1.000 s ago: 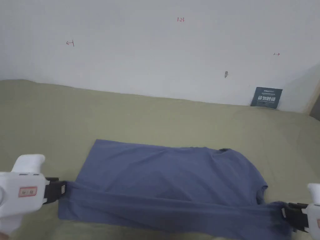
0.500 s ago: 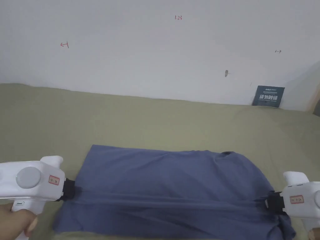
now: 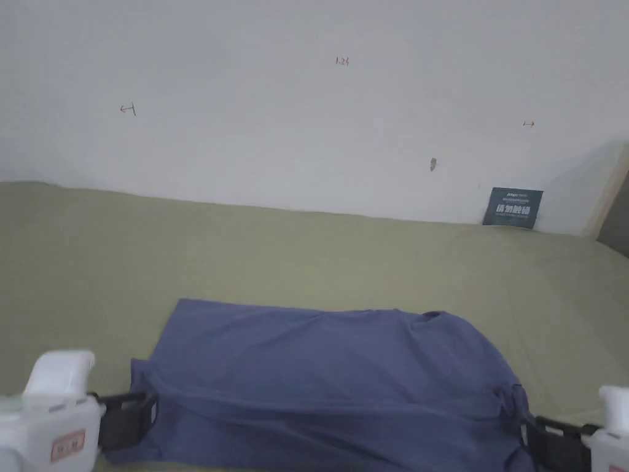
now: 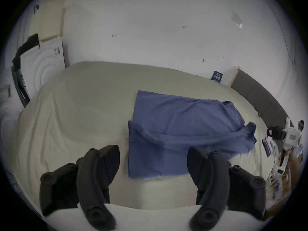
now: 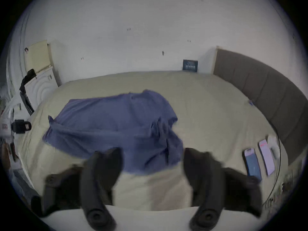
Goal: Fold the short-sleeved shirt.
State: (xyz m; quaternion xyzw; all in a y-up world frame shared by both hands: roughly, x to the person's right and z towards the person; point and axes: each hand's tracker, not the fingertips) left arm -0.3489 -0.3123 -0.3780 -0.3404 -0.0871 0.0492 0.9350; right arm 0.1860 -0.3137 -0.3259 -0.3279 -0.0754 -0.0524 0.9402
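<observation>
I've just let go: the left tongs (image 4: 153,161) and right tongs (image 5: 152,161), pinching the near edge a second ago, now hang spread. The shirt (image 3: 332,381) lies folded lengthwise on the bed (image 3: 307,246), so a crosswise fold seems next.

White wall (image 3: 307,123), olive-sheeted bed (image 3: 307,258), padded headboard (image 5: 260,91).

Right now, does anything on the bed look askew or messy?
Yes: the blue shirt's folded-over near flap lies crooked, and its sleeve end is bunched and rumpled. Both grippers are open, off the cloth.
</observation>
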